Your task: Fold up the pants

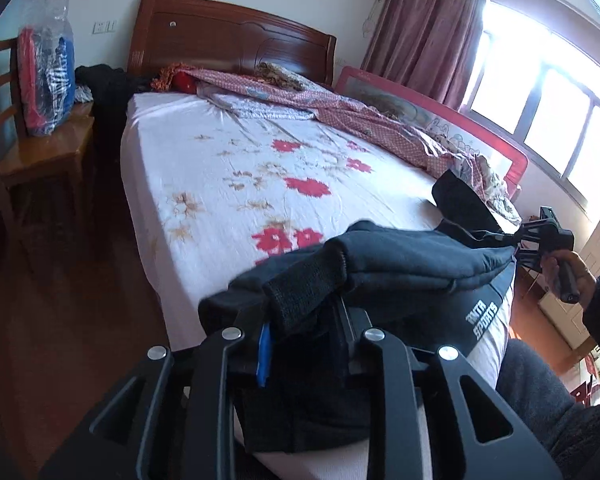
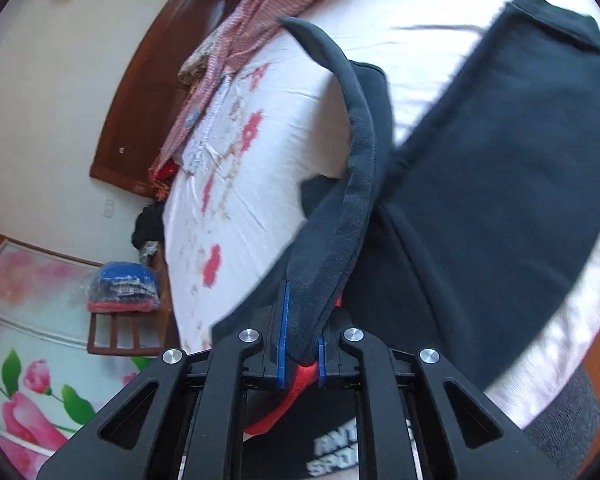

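Observation:
The black pants (image 1: 404, 260) with white "SPORTS" lettering hang stretched between my two grippers over the near edge of the bed (image 1: 228, 168). My left gripper (image 1: 300, 320) is shut on a ribbed cuff end of the pants. My right gripper (image 1: 516, 240) is shut on the other end at the far right. In the right wrist view my right gripper (image 2: 302, 320) clamps a thick black edge of the pants (image 2: 480, 200), and a wide leg spreads over the bed (image 2: 284, 128).
A crumpled pink quilt (image 1: 364, 120) lies along the bed's far side by a red bed rail (image 1: 440, 112). The wooden headboard (image 1: 228, 40) is behind. A chair (image 1: 40, 148) with a bagged bundle stands left of the bed. The person's legs (image 1: 540, 392) are at lower right.

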The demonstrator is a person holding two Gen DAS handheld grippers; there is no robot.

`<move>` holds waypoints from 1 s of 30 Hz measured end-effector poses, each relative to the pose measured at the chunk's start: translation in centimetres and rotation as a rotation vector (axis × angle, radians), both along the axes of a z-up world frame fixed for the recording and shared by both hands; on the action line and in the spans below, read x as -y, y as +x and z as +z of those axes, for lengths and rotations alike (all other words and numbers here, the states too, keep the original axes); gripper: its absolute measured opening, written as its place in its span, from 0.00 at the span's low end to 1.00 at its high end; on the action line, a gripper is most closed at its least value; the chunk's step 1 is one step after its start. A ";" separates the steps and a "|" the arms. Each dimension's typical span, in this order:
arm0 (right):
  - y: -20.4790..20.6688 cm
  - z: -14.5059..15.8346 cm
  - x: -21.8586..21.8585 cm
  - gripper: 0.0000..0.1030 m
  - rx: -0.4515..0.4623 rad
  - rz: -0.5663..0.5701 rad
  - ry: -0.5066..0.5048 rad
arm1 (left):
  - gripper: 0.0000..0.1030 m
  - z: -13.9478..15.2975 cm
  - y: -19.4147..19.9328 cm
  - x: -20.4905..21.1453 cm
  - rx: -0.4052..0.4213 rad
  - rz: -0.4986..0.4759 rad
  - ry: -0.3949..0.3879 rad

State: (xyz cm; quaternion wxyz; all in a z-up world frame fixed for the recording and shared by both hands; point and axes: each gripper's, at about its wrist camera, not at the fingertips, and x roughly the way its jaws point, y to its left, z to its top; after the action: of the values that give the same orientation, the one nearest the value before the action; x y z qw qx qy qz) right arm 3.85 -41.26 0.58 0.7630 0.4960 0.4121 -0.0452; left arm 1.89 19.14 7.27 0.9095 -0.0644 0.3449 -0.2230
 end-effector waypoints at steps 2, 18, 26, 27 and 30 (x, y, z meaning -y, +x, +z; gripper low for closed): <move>-1.7 -2.4 -0.2 0.09 -0.035 -0.026 0.012 | 0.24 -1.6 -1.2 0.5 -0.032 0.002 0.033; -2.6 -5.3 -0.1 0.09 -0.075 -0.015 0.008 | 0.37 -4.1 -4.2 -2.5 -0.130 0.204 0.185; -3.1 -5.1 -0.3 0.24 -0.086 -0.033 0.069 | 0.89 2.0 -2.4 6.6 0.015 0.012 -0.005; -3.2 -4.6 -0.5 0.24 -0.091 -0.017 0.041 | 0.89 1.8 -1.5 8.4 0.020 -0.025 -0.011; -3.6 -2.8 -0.4 0.24 -0.100 0.008 -0.050 | 0.89 0.1 2.1 14.0 0.011 -0.122 -0.014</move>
State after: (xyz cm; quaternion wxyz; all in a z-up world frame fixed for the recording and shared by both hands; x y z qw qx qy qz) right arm 0.29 -40.84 -2.21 0.7537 0.4724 0.4502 -0.0772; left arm 3.94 5.10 7.38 0.8956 -0.0483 0.3414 -0.2809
